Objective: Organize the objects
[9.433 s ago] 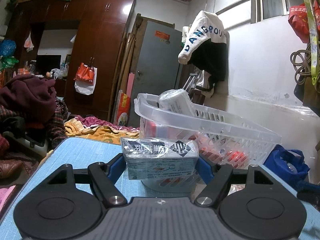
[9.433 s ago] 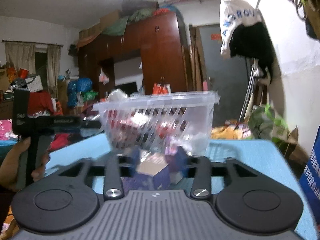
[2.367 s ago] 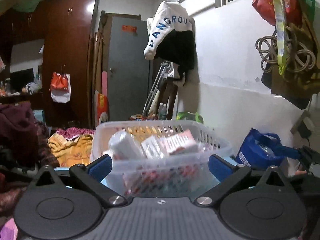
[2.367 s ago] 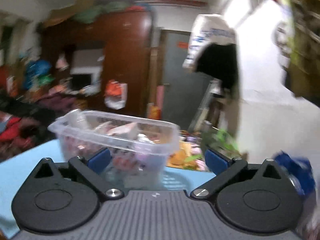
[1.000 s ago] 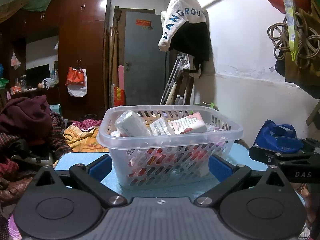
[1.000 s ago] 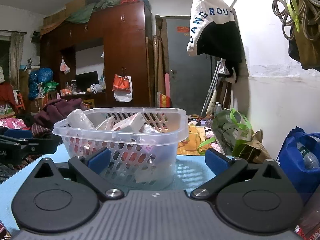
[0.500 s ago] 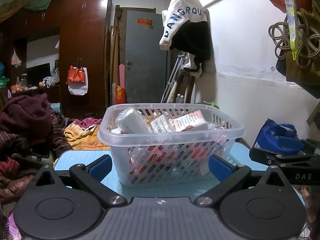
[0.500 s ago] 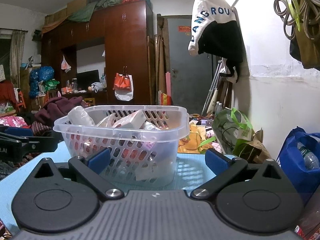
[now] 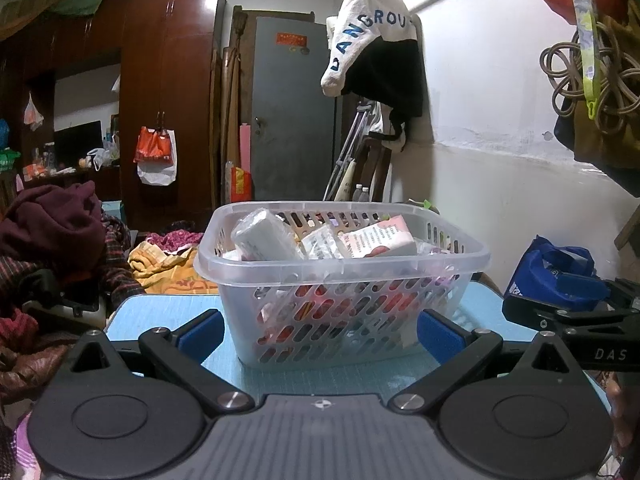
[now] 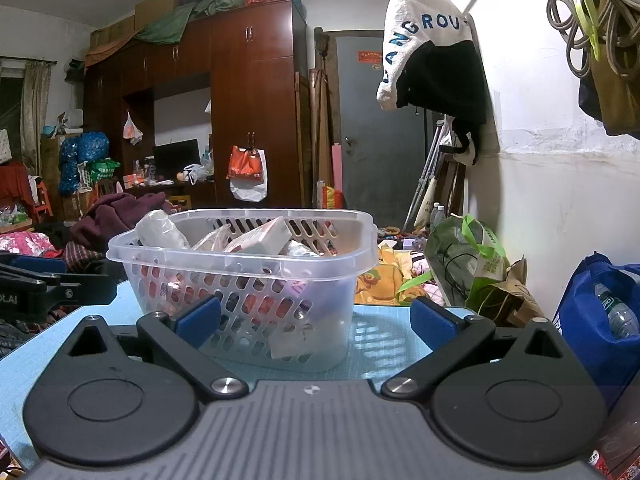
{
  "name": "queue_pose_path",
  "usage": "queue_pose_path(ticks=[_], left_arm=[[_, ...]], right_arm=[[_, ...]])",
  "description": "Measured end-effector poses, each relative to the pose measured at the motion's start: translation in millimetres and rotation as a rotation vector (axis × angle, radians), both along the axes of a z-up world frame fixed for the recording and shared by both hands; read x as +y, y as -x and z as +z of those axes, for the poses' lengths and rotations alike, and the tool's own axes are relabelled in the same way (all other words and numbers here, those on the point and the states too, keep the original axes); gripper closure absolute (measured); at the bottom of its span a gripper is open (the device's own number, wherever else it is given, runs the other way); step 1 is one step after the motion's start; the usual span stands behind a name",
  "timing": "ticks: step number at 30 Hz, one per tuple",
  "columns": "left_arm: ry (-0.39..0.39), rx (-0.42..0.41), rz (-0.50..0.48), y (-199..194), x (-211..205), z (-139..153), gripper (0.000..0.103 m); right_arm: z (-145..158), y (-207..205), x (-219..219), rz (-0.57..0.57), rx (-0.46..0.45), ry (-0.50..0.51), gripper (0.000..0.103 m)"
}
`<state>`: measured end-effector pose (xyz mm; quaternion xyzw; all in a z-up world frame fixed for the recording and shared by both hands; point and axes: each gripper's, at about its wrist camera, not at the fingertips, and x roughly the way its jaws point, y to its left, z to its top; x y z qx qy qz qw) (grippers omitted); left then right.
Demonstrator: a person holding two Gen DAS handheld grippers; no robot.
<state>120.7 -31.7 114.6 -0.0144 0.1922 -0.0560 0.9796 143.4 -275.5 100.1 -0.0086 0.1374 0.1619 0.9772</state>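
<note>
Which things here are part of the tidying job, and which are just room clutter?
Job:
- clear plastic basket on the blue table
- wrapped packets inside it
- left gripper and right gripper, both open and empty

Clutter:
- blue bag
- green bag
- hanging jacket
- maroon clothes pile

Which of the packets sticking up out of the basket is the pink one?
The flat box with pink printing, lying tilted at the basket's middle right. The packet left of it is grey-white and the small one between them clear-wrapped.
</note>
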Motion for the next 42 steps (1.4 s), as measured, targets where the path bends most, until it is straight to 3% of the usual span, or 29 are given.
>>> queue_pose_path(ticks=[42], left_arm=[[0.004,0.035,0.022,-9.5,4.1,-6.3,0.0]], right_arm=[[-4.1,-0.5,-2.4,0.012,0.0,0.016,0.0]])
